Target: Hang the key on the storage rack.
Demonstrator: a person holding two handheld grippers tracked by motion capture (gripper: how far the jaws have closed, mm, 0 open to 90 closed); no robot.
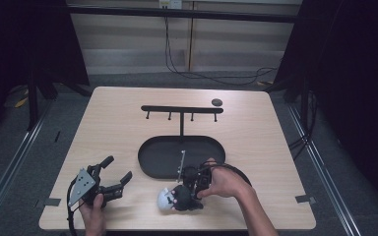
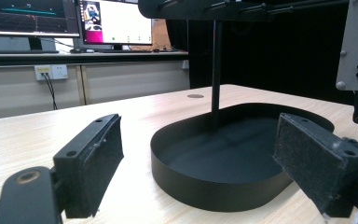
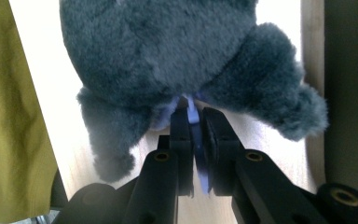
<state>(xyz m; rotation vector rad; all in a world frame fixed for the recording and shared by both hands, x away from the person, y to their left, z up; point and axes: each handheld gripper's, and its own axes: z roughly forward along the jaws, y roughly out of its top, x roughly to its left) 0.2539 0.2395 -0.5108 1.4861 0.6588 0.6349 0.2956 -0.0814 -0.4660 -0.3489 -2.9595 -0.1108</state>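
A grey and white plush toy [image 1: 171,199] lies on the wooden table [image 1: 256,142] near its front edge, just in front of a black oval tray [image 1: 147,162]. My right gripper [image 1: 181,192] is shut on a thin pale blue tag [image 3: 198,151] at the bottom of the plush toy [image 3: 168,46], whose grey fur spreads beyond the right gripper [image 3: 193,119]. My left gripper [image 1: 118,168] rests at the front left, open and holding nothing. From the left gripper [image 2: 198,135] the tray [image 2: 205,186] lies straight ahead.
A black rack [image 1: 181,109] with several hooks rises from the tray's far side on a thin post [image 2: 216,70]. A small dark disc [image 1: 217,102] lies behind it. Yellow-green cloth [image 3: 9,116] hangs at the left of the right gripper view.
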